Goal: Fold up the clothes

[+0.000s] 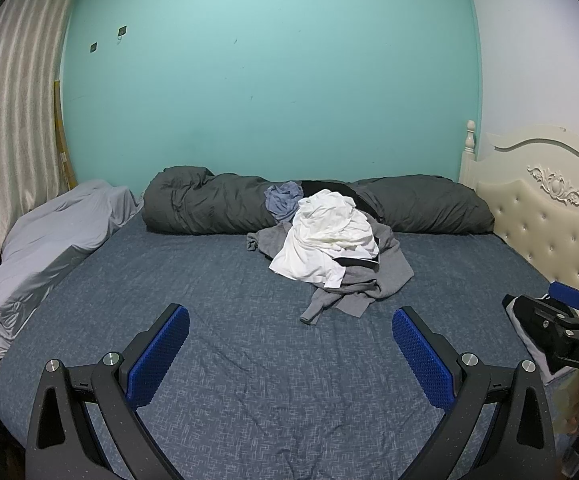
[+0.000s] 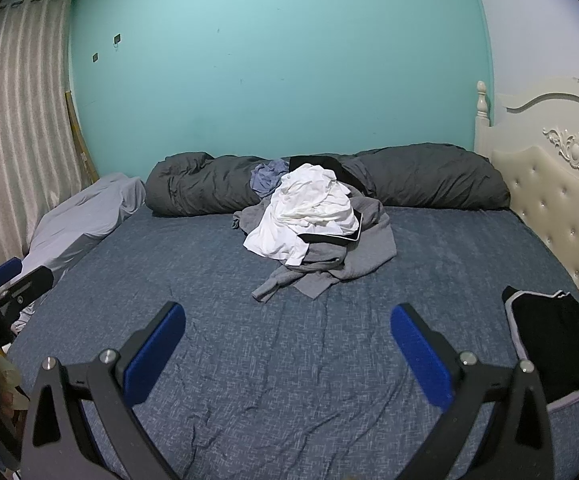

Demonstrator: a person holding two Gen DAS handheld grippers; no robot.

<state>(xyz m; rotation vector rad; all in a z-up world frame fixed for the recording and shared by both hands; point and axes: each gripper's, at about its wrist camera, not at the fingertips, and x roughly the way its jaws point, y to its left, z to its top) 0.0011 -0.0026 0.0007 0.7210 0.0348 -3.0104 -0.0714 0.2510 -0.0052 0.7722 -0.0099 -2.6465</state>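
Both the left gripper (image 1: 290, 318) and right gripper (image 2: 288, 314) hover spread wide, empty, over the blue bedsheet (image 2: 249, 360); the clothes pile (image 2: 313, 220) lies well beyond, a folded black garment (image 2: 549, 340) partly cut off at right

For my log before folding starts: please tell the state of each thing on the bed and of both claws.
Left claw: open, empty.
Right claw: open, empty.
Clothes pile: crumpled, unfolded.
White shirt: on top of the pile.
Black garment: folded, lying apart near the headboard.
Dark duvet: rolled along the wall.
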